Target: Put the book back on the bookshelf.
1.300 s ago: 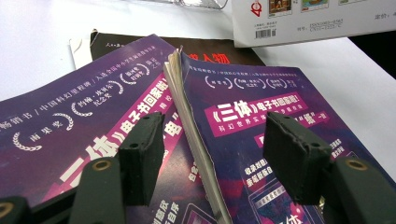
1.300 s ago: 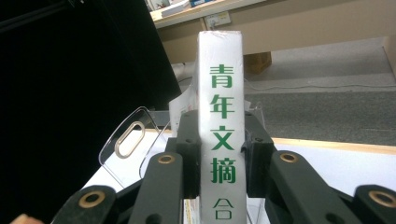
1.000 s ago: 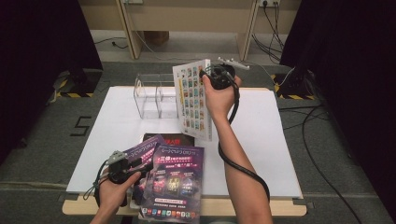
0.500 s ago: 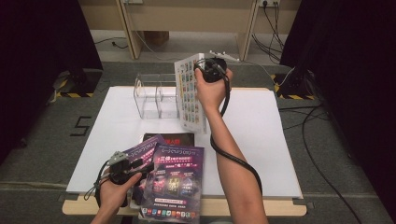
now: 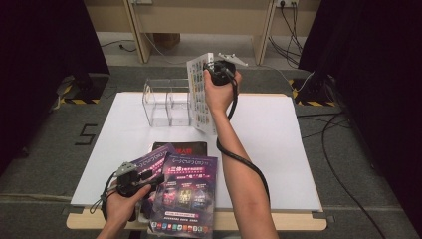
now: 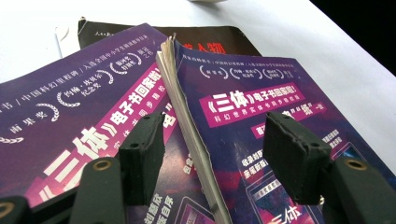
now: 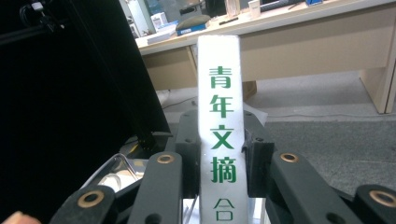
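The right gripper point(image 5: 211, 69) clamps a white book point(image 5: 200, 94) by its spine, held upright above the table point(image 5: 278, 129); a clear plastic box point(image 5: 166, 102) stands just beside and below it. The left gripper point(image 6: 212, 154) rests with its jaws apart over two purple magazines point(image 6: 261, 107), their edges between the jaws, untouched.
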`<state>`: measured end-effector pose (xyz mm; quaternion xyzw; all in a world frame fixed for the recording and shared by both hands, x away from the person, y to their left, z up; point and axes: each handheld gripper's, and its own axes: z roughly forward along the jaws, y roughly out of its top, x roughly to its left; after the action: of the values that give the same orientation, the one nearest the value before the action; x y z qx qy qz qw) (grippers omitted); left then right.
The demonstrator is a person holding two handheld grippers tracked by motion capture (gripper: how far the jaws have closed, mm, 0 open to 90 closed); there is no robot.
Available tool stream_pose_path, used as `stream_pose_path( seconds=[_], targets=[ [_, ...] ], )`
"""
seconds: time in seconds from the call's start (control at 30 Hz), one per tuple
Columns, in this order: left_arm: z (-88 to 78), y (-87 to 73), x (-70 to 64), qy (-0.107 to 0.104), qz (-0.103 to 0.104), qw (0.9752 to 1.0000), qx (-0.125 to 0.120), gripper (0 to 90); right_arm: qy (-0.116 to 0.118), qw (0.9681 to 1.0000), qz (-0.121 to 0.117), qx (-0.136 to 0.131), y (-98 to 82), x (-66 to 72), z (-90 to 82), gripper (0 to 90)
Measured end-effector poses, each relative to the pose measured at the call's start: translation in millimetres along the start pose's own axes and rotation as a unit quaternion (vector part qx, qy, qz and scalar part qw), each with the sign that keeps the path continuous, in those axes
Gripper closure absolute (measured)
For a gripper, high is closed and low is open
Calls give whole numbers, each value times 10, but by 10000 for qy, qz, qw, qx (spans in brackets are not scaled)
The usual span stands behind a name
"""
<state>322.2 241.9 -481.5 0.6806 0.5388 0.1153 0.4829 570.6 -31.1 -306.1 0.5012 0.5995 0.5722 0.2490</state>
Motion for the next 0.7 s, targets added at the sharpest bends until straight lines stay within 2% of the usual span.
stream_pose_path(
  seconds=[0.07,0.13,0.2,0.4,0.7],
  targets=[
    [7,-15,4,2,-7,10000,30,381,-48,9999,-147,-38,-37,25,-40,731],
    [10,-25,8,-13,-35,10000,40,381,-40,9998,-198,-53,-52,30,-98,731],
    [11,-30,11,-3,-40,10000,49,381,-3,9997,-228,-61,-74,37,-195,726],
    [9,-38,3,33,-27,10000,51,381,105,9982,-583,-6,-197,78,-530,720],
    [4,-43,-4,27,-43,10000,56,381,216,9974,-647,228,-378,-42,-1058,710]
  ],
)
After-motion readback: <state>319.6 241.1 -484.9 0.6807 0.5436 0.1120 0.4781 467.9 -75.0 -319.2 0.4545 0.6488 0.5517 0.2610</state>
